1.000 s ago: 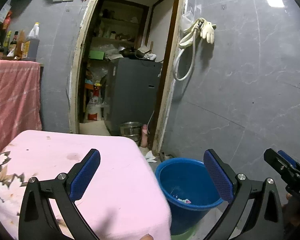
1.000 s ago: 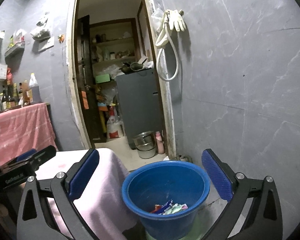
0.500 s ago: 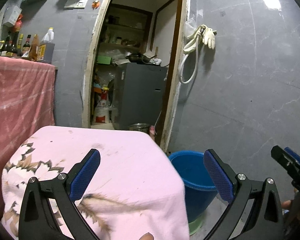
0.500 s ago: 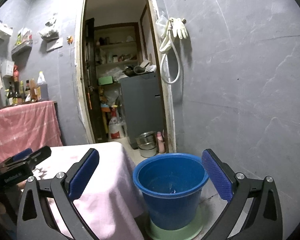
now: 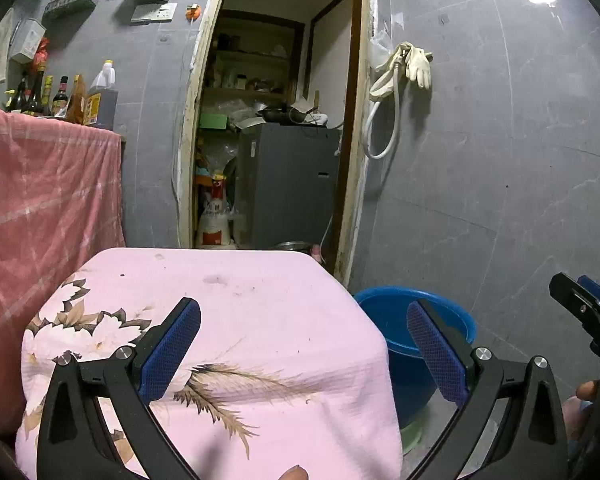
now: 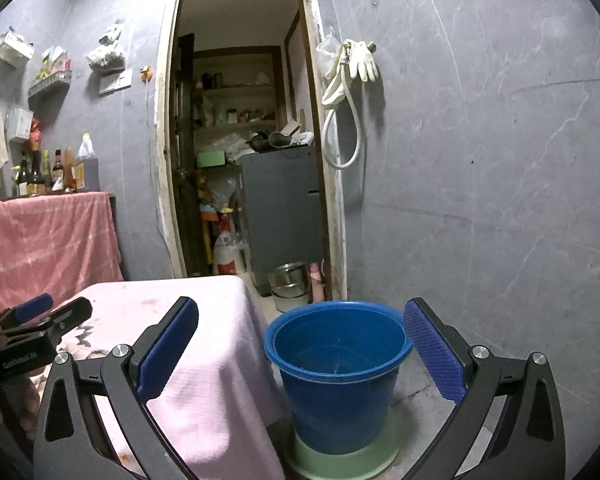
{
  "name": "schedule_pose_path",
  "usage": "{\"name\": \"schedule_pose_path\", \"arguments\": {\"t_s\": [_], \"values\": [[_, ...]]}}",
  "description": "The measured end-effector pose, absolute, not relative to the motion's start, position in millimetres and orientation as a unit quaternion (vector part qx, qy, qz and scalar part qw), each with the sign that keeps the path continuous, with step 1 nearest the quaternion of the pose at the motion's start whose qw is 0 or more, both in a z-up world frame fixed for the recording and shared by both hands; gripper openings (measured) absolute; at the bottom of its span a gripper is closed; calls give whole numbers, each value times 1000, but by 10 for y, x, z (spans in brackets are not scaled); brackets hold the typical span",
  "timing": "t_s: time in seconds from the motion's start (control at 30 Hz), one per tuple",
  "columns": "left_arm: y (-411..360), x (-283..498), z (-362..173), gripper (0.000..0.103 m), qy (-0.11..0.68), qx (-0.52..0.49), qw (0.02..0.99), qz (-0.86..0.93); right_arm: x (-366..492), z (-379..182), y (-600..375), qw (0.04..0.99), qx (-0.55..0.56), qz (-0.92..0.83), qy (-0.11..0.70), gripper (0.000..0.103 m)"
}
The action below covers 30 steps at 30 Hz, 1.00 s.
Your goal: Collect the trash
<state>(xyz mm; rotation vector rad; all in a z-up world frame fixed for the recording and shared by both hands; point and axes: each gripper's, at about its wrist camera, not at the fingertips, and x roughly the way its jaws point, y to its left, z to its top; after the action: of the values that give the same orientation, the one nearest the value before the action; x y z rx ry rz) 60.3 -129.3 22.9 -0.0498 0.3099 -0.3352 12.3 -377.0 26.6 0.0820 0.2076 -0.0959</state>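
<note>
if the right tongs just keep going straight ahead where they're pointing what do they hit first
Most likely the blue bucket: it sits centred between the open right tongs, on a green base. Depth is unclear; aimed slightly higher, they could pass over its rim.

Grey tiled walls (image 6: pixel 500 140) framed an open doorway (image 6: pixel 244 128) with a grey cabinet (image 6: pixel 284 216) inside. Pale gloves (image 5: pixel 418 62) and a white hose (image 6: pixel 342 136) hung just beside it. Bottles (image 5: pixel 60 96) stood above a pink cloth (image 5: pixel 40 192).
</note>
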Motion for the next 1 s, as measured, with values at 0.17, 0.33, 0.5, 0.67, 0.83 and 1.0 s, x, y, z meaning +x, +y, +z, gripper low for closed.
{"name": "schedule_pose_path", "arguments": {"t_s": [0.17, 0.33, 0.5, 0.67, 0.83, 1.0], "values": [[-1301, 601, 220, 101, 153, -23, 974, -167, 111, 253, -3781, 992, 42, -49, 105, 103], [-1298, 603, 207, 101, 154, -22, 973, -168, 110, 254, -3781, 992, 41, -48, 106, 103], [-1295, 607, 207, 101, 154, -21, 973, -169, 108, 251, -3770, 992, 41, -49, 105, 103], [-1281, 608, 206, 101, 154, -22, 973, -169, 102, 246, -3762, 992, 40, -49, 106, 103], [-1271, 607, 208, 101, 154, -25, 973, -169, 105, 248, -3762, 992, 41, -48, 106, 103], [-1278, 606, 209, 101, 153, -25, 973, -169, 102, 246, -3746, 992, 41, -49, 105, 103]]}}
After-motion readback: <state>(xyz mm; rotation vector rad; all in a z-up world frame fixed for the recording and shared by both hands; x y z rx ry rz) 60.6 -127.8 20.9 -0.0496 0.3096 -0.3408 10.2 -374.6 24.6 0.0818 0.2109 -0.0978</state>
